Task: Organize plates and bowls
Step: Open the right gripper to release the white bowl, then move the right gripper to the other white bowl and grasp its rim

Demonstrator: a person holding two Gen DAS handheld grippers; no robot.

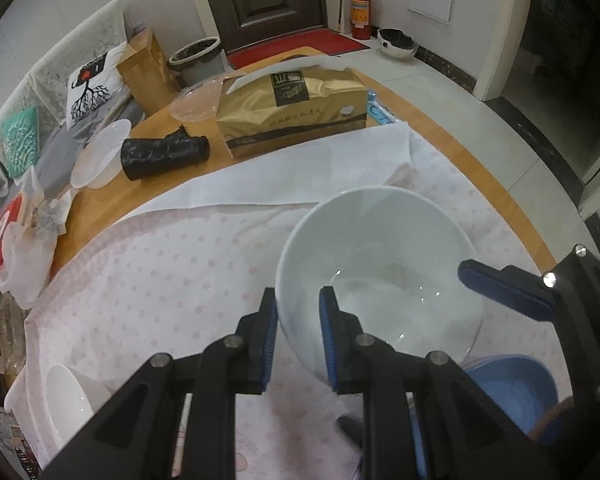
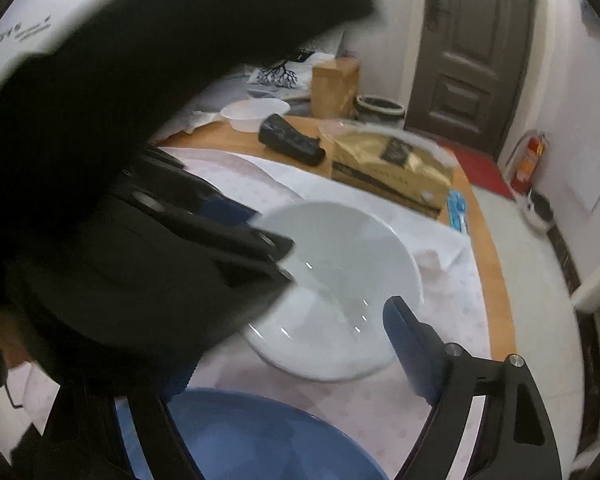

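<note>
My left gripper (image 1: 298, 328) is shut on the near rim of a pale white bowl (image 1: 380, 264), one pad inside and one outside. The bowl is tilted above the pink dotted cloth (image 1: 172, 280). In the right wrist view the same bowl (image 2: 340, 272) sits mid-frame with the left gripper's body over its left side. One blue finger of my right gripper (image 2: 412, 352) shows right of the bowl; the other finger is hidden. That gripper also shows in the left wrist view, at the bowl's right rim (image 1: 500, 284). A blue bowl (image 2: 260, 436) lies just below. A white dish (image 1: 68, 408) sits at lower left.
A gold tissue box (image 1: 296, 108), a black roll (image 1: 164, 152), clear plastic bowls (image 1: 100, 156) and clutter stand on the far wooden table (image 1: 112, 200). A sofa with cushions (image 1: 88, 84) lies beyond. The table's right edge drops to tiled floor (image 1: 440, 80).
</note>
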